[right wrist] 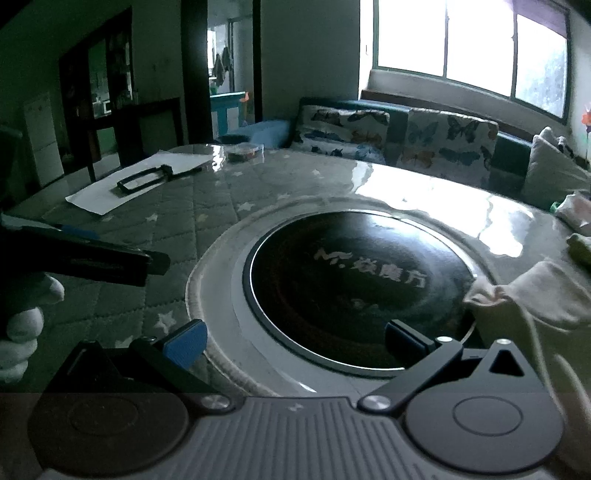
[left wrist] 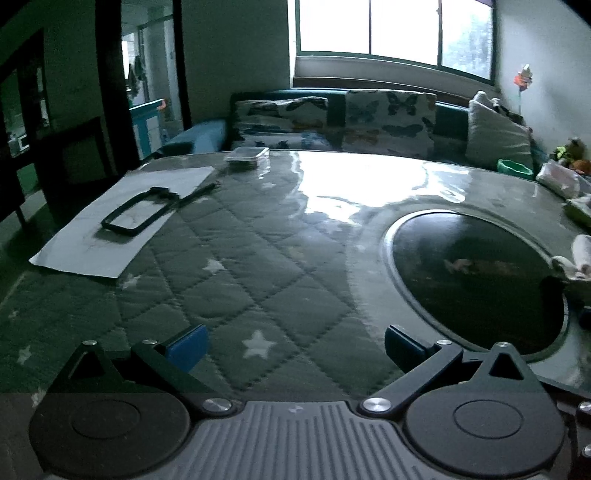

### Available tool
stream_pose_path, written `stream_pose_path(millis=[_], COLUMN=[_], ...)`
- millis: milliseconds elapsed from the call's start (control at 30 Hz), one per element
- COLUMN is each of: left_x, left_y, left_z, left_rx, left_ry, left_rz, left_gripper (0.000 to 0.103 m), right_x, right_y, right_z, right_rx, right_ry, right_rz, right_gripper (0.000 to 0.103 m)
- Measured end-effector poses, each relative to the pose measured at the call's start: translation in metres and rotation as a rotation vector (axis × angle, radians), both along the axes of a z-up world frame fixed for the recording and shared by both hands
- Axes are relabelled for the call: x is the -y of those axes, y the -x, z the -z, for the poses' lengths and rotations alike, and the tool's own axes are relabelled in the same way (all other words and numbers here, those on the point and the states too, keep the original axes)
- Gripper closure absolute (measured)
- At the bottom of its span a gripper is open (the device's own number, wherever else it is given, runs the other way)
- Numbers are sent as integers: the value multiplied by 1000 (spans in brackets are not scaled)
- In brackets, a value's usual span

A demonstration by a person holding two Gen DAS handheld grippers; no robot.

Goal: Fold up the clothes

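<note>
Dim daylight from the window (left wrist: 395,29) falls across the worktop (left wrist: 258,258), which wears a quilted, star-printed cover under a glossy clear sheet. From my left wrist camera, my left hand-held gripper (left wrist: 293,345) hangs low over that quilting with its blue-padded fingers spread wide and nothing between them. Far to the left lies a white sheet of paper (left wrist: 74,251) with a black rectangular frame (left wrist: 136,212) on it, and a small clear box (left wrist: 247,155) sits near the far edge. A dark round hotplate (left wrist: 476,284) is set into the worktop on the right, and a pale garment (left wrist: 580,258) shows at the right border, touching the plate's rim. Behind the worktop runs a sofa with butterfly cushions (left wrist: 388,122).

From my right wrist camera, my right hand-held gripper (right wrist: 295,339) is also released, fingers apart, empty, poised above the near rim of the hotplate (right wrist: 354,288), whose dark glass carries pale lettering. The pale garment (right wrist: 539,299) lies crumpled just to the right, overlapping the plate's edge and just beside my right finger; whether they touch I cannot tell. At the left edge my left hand (right wrist: 22,325), in a white glove, grips the other tool.
</note>
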State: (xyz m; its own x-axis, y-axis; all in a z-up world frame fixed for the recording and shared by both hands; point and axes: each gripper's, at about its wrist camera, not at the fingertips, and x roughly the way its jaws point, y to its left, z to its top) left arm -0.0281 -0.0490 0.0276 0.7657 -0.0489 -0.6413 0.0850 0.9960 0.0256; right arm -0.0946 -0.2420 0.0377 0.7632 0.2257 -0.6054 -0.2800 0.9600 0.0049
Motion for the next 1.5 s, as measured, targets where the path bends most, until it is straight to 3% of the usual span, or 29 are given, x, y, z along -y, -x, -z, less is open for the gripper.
stream_pose_path(millis=[467, 1500], left_x=[42, 143], left_y=[15, 30], left_z=[-13, -21], left_rx=[-4, -22], left_ry=[23, -32], left_rz=[98, 309], left_gripper=[0, 0], right_x=[28, 101], right_y=[39, 76], right_z=[-25, -21], right_rx=[65, -13], right_ry=[33, 24], right_rz=[35, 232], right_gripper=[0, 0])
